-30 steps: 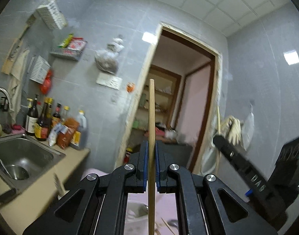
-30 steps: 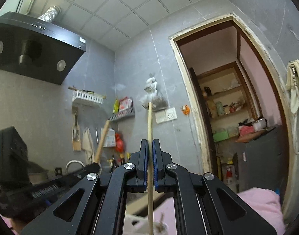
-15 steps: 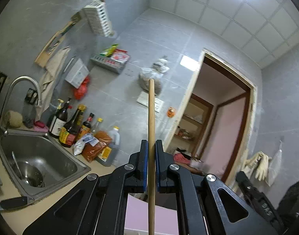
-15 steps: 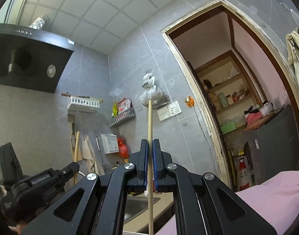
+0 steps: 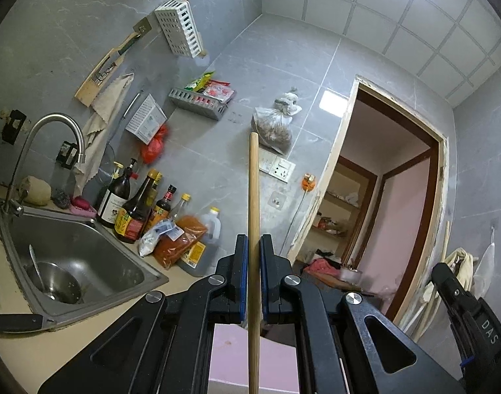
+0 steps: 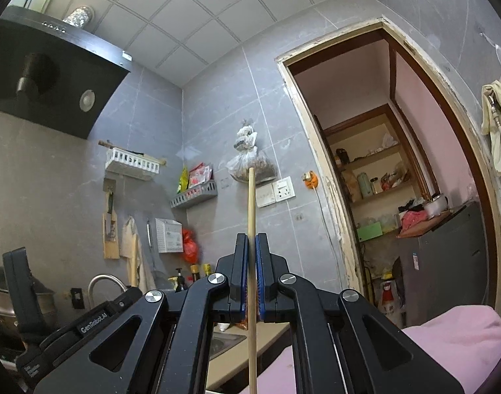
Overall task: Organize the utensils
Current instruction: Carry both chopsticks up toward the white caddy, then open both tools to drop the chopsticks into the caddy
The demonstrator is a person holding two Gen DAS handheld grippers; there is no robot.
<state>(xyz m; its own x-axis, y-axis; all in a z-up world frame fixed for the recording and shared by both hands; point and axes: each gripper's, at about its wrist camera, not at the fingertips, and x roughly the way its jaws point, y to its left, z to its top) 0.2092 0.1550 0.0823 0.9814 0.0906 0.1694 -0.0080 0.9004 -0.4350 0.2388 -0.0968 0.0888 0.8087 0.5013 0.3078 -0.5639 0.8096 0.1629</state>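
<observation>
My left gripper [image 5: 253, 246] is shut on a wooden chopstick [image 5: 253, 190] that stands upright between its blue pads, its end rising toward the wall tiles. My right gripper [image 6: 251, 246] is shut on a second, thinner wooden chopstick [image 6: 251, 203], also upright. Part of the right gripper's black body [image 5: 470, 315] shows at the lower right of the left wrist view. Low on the left of the right wrist view is the left gripper's body [image 6: 69, 325]. Both point slightly upward at the tiled wall.
A steel sink [image 5: 73, 262] with a small bowl and spoon lies at the left, under a curved faucet [image 5: 43, 144]. Bottles and sauce packets [image 5: 151, 216] stand beside it. A white wall rack [image 5: 181, 26], a grey shelf [image 5: 197, 101], an open doorway [image 5: 391, 203] and pink cloth [image 6: 454, 341] are in view.
The left view has swung left and rolled: the sink and faucet now fill the left side and the doorway has shifted right. In the right view the left gripper has sunk lower. Both chopsticks stay gripped.
</observation>
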